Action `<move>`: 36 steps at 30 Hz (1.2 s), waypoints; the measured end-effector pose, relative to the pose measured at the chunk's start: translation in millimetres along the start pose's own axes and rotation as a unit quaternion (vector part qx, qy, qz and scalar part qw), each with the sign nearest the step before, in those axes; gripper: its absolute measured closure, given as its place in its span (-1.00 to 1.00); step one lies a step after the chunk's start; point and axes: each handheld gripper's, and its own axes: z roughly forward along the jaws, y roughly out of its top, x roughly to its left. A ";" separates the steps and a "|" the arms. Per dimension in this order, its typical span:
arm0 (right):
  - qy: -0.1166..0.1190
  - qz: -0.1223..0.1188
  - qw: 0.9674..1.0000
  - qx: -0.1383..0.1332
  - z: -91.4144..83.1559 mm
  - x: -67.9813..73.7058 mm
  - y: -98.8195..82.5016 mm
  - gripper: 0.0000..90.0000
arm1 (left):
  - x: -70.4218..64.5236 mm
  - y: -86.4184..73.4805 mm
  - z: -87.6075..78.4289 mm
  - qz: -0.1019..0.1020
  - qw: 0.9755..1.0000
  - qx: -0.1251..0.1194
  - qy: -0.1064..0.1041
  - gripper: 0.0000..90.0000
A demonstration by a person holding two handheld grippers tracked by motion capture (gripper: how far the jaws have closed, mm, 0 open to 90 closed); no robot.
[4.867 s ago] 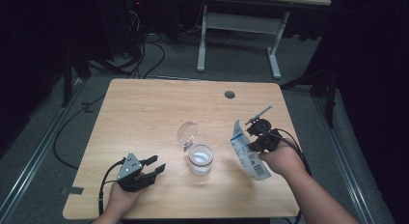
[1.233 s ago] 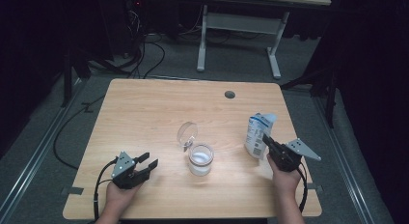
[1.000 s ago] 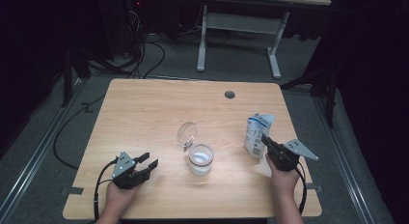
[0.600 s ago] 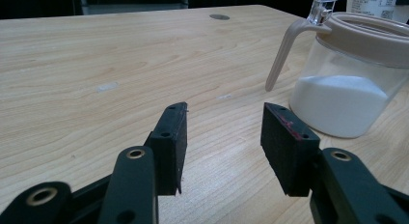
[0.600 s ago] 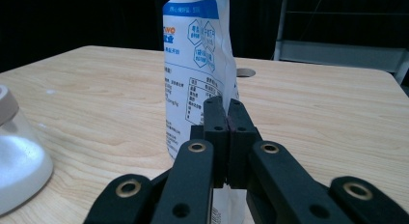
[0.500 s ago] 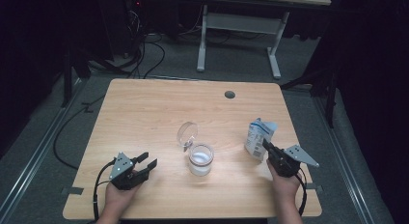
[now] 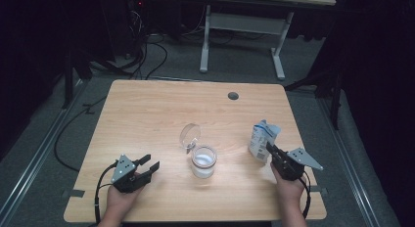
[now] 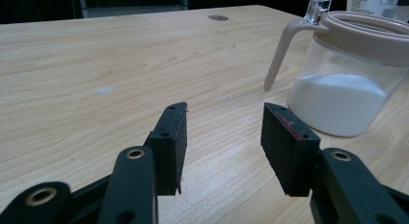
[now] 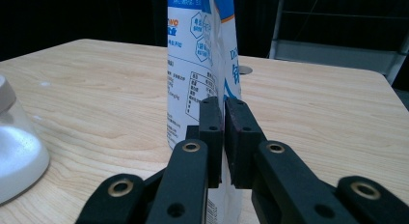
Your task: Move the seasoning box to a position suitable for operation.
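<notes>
A white and blue bag (image 7: 261,139) stands upright on the table's right side. My right gripper (image 7: 269,147) pinches the bag's near edge low down. In the right gripper view the bag (image 9: 193,64) rises just ahead, and its seam runs into the thin gap of my right gripper (image 9: 223,105), whose jaws have just been opening a little. A clear jar (image 7: 203,162) of white powder sits at the table's middle, its hinged lid (image 7: 189,135) flipped up. My left gripper (image 7: 150,163) rests open at the front left, holding nothing. In its own view my left gripper (image 8: 224,130) points toward the jar (image 8: 347,79).
The wooden table (image 7: 147,114) has a round cable hole (image 7: 233,96) near its far edge. Another desk frame (image 7: 244,26) and cables lie on the floor beyond. The jar (image 9: 14,151) sits left of the bag in the right gripper view.
The bag, earlier tilted beside the jar, has been carried right and lowered upright onto the table. The right hand has sunk slightly toward the near edge. The left gripper has stayed put.
</notes>
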 end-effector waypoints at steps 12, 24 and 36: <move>0.001 0.006 1.000 0.005 3.9 1.8 0.2 0.75 | -0.3 0.0 0.0 0.000 1.000 -0.001 0.000 0.16; 0.002 0.000 1.000 0.010 8.4 5.6 1.8 0.77 | -0.5 0.0 0.5 0.000 1.000 -0.001 0.000 0.16; 0.008 0.001 1.000 0.018 12.2 7.8 1.2 0.98 | -0.4 0.0 0.2 0.001 1.000 0.000 0.000 0.16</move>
